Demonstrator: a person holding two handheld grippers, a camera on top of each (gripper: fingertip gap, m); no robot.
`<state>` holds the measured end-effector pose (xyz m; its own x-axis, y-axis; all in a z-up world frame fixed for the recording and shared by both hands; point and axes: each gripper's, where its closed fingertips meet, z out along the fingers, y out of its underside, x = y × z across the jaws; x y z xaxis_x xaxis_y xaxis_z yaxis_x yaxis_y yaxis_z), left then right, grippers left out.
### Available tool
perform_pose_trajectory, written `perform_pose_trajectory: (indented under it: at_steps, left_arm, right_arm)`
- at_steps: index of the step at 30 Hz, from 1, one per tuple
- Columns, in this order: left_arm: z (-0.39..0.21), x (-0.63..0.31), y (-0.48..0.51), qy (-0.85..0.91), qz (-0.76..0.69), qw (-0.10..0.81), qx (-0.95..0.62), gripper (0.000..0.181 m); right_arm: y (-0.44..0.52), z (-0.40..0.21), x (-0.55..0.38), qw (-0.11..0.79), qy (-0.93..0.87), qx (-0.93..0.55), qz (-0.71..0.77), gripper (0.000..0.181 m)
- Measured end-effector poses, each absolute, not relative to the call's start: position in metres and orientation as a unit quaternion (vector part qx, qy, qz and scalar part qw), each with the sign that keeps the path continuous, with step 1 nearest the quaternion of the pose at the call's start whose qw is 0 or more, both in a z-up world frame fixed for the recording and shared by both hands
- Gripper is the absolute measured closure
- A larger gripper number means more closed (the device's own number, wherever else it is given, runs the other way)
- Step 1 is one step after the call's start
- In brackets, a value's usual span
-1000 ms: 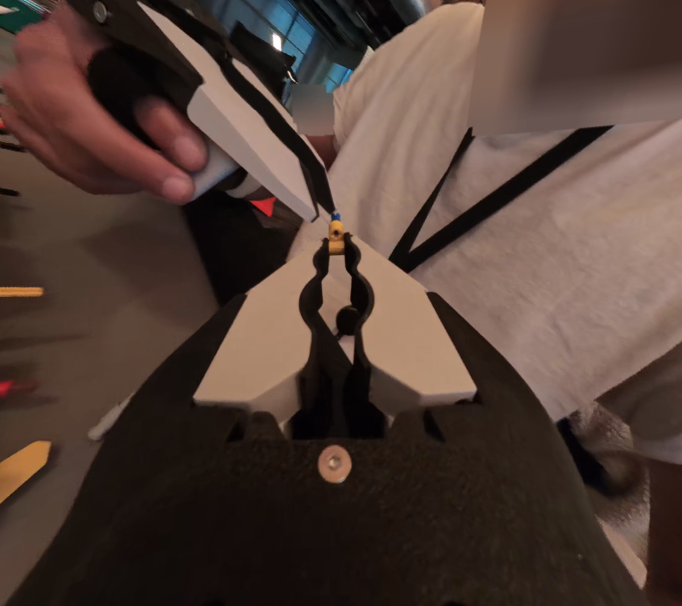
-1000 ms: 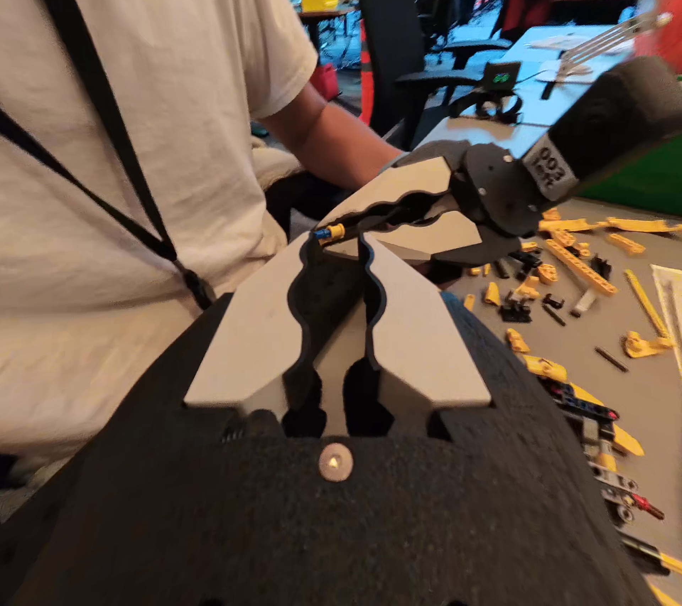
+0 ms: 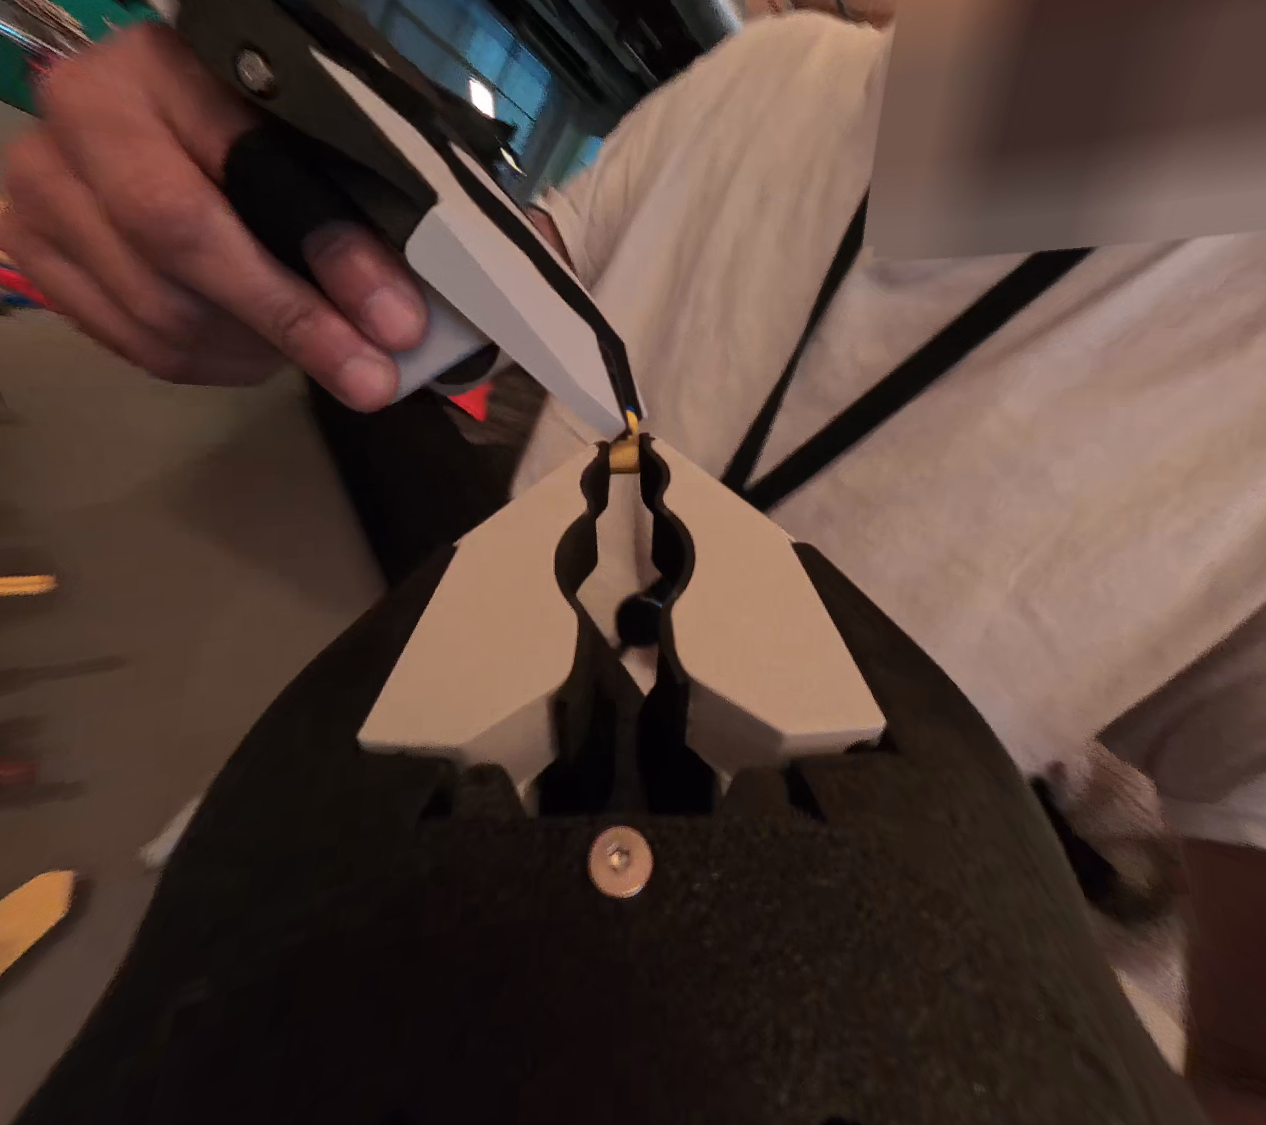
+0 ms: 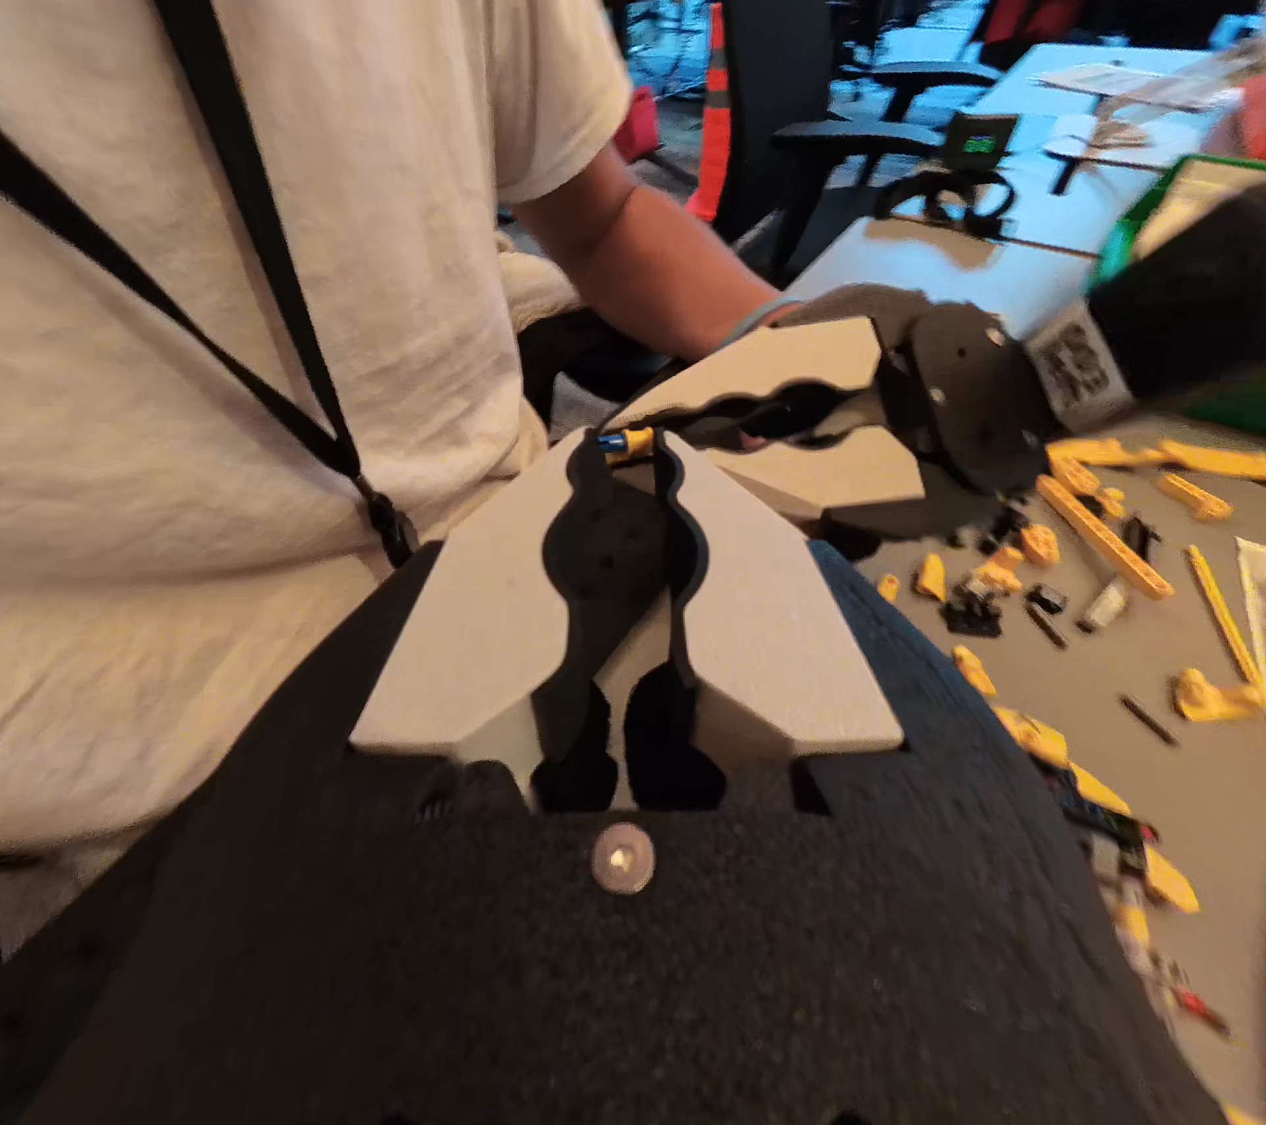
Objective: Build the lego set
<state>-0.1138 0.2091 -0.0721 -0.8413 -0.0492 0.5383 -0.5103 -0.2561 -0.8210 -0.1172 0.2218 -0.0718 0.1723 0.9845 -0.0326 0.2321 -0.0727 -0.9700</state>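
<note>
The left gripper (image 3: 625,453) is closed on a small yellow piece (image 3: 625,462), held up off the surface. The right gripper (image 4: 622,447), closed on a blue pin (image 4: 612,442), has pushed it deeper since a second ago; insertion appears nearly complete.

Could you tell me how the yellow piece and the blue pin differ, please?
The yellow piece is clamped in the left tool; the blue pin is in the right tool. The yellow piece is thicker, the blue pin slimmer. Both are tiny, meeting end to end.
</note>
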Motion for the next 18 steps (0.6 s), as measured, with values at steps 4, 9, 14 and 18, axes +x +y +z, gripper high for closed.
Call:
perform_pose_trajectory:
  at_steps: [4, 9, 14, 18]
  left_arm:
    - [-0.076, -0.084, 0.235, -0.573, 0.757, 0.025, 0.312, 0.167]
    - [-0.106, -0.052, 0.259, -0.609, 0.670, -0.132, 0.404, 0.156]
    - [-0.112, -0.038, 0.271, -0.626, 0.615, -0.224, 0.424, 0.159]
    - [-0.117, -0.037, 0.271, -0.639, 0.594, -0.241, 0.424, 0.166]
  right_arm:
    - [0.244, -0.074, -0.088, 0.487, -0.426, -0.659, 0.383, 0.166]
    - [0.274, -0.097, -0.055, 0.478, -0.349, -0.740, 0.320, 0.166]
    - [0.281, -0.109, -0.048, 0.452, -0.328, -0.775, 0.296, 0.166]
    - [0.283, -0.113, -0.046, 0.444, -0.318, -0.782, 0.301, 0.166]
